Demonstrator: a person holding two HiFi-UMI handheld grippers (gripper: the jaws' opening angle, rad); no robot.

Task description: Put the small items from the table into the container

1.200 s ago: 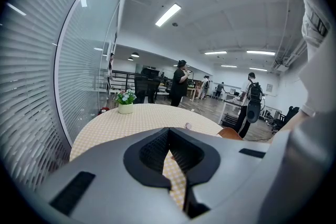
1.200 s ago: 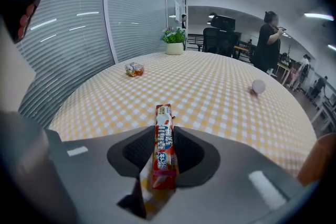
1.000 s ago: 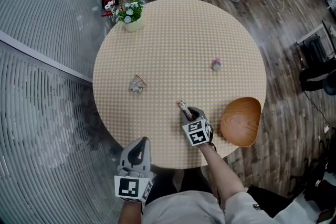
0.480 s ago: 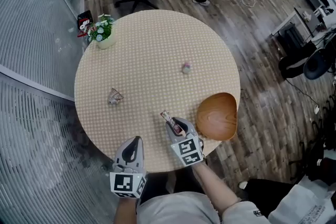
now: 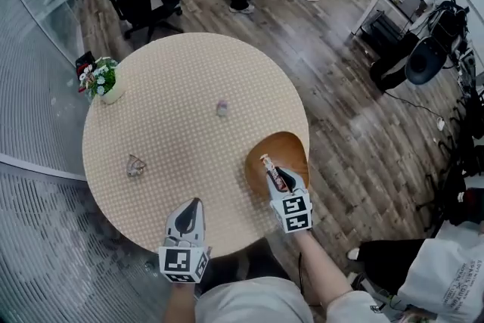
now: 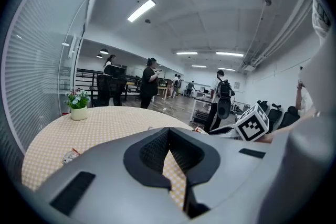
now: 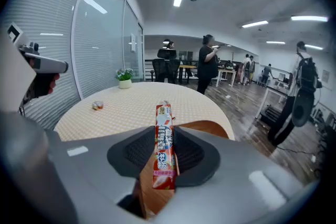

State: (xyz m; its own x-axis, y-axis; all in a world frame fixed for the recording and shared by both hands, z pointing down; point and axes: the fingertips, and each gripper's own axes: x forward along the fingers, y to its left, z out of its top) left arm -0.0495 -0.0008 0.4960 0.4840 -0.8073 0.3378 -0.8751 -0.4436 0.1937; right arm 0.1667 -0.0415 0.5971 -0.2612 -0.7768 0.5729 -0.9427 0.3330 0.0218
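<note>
My R gripper (image 5: 278, 178) is pinched narrow on the candy stick (image 5: 269, 165), which pokes past the fingertips over the bowl (image 5: 296, 149); L gripper (image 5: 196, 206) is closed & empty; risk: releasing near the rim could bounce it out.

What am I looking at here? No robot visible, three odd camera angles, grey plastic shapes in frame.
There is no robot: a person holds a two-finger gripper in each hand. The top-down picture comes from a camera on the person's head. The other two come from cameras riding on each gripper, looking along its fingers. The round table carries a wooden bowl, a potted plant, a crumpled wrapper and a small pinkish item. The right gripper has its fingers closed on a red-and-white candy stick, held over the bowl. The left gripper is shut and empty, by the table's near edge.
</note>
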